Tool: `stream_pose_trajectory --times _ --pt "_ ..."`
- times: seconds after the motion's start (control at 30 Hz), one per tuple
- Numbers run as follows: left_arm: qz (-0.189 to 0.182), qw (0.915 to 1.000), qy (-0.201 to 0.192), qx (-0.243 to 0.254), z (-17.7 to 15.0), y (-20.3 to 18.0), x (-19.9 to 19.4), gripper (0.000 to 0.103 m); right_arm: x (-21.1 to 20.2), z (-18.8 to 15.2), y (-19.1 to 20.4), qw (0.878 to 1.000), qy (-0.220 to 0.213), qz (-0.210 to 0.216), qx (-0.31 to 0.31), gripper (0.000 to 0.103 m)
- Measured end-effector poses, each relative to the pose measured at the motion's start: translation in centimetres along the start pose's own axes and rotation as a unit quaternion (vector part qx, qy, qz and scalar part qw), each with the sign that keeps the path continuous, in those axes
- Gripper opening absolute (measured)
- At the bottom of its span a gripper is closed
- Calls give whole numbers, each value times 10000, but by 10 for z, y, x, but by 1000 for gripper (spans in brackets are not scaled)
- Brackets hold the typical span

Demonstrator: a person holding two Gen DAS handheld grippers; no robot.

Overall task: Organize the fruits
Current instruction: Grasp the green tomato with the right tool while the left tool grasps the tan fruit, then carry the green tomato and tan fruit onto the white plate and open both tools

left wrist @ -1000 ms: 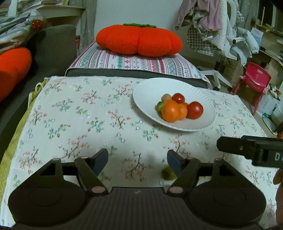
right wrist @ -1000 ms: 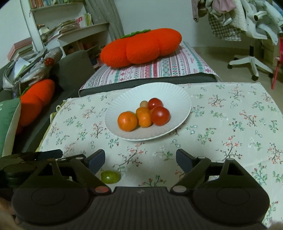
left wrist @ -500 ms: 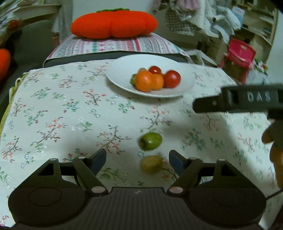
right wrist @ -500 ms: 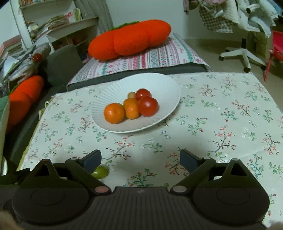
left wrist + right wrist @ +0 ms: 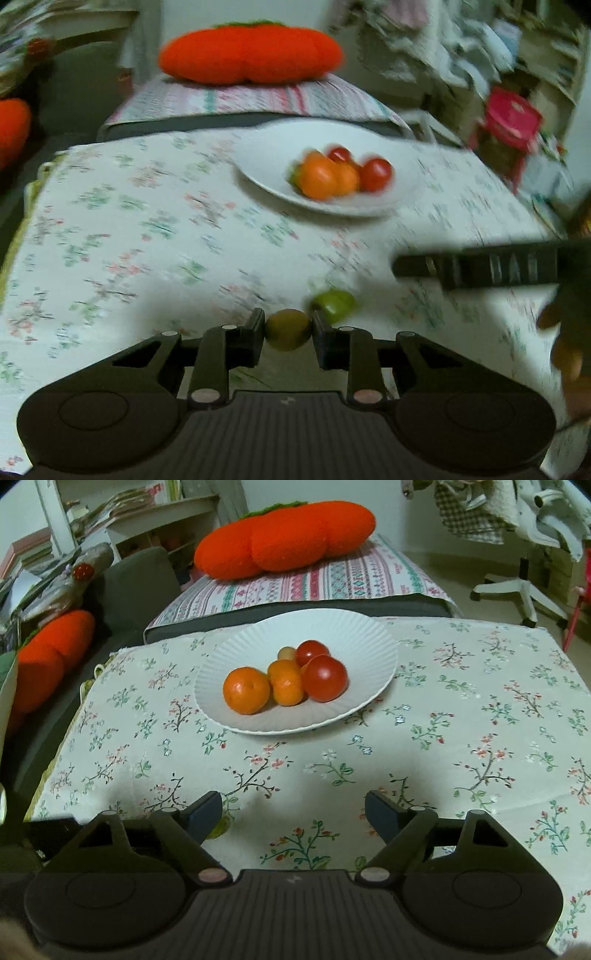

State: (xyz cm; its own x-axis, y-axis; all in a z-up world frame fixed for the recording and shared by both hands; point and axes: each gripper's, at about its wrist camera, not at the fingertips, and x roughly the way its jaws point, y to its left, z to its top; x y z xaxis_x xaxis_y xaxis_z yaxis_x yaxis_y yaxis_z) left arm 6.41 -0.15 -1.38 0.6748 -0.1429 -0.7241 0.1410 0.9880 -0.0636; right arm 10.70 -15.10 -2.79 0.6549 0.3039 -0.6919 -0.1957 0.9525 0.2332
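Note:
My left gripper (image 5: 289,334) is shut on a small yellow-brown fruit (image 5: 288,329) just above the flowered tablecloth. A green fruit (image 5: 334,305) lies on the cloth right beyond it. A white plate (image 5: 266,166) at the far middle holds oranges (image 5: 318,178) and red tomatoes (image 5: 375,174); the view is blurred. My right gripper (image 5: 293,812) is open and empty over the cloth, in front of the plate (image 5: 229,653) with its oranges (image 5: 246,689) and tomatoes (image 5: 325,677). The green fruit (image 5: 218,829) peeks out beside its left finger.
The right gripper's finger (image 5: 476,266) crosses the right side of the left wrist view. An orange pumpkin cushion (image 5: 284,539) lies on a striped pad behind the table. A grey sofa (image 5: 136,576) stands at left, a white chair base (image 5: 517,590) at right.
My left gripper has closed on the yellow-brown fruit, which lay between its open fingers half a second ago. The right gripper has come a little nearer the plate.

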Motion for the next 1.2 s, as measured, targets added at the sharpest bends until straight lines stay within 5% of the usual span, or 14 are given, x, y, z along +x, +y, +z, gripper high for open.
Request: stream_pose_trajectory --times 0.2,0.4,0.53,1.2 --pt "392 9946 -18 -960 11 44 -4 9 10 -6 19 9991 93 228 -332 79" --pt "480 9926 -73 -1112 12 48 -9 9 23 -14 47 9954 80 411 -858 64" --pt "423 9934 -24 -1069 12 46 -7 9 36 -20 59 9926 173 319 -1155 30" --pt "333 9950 -158 -929 14 41 -12 9 12 -6 54 9949 -105 309 -955 30"
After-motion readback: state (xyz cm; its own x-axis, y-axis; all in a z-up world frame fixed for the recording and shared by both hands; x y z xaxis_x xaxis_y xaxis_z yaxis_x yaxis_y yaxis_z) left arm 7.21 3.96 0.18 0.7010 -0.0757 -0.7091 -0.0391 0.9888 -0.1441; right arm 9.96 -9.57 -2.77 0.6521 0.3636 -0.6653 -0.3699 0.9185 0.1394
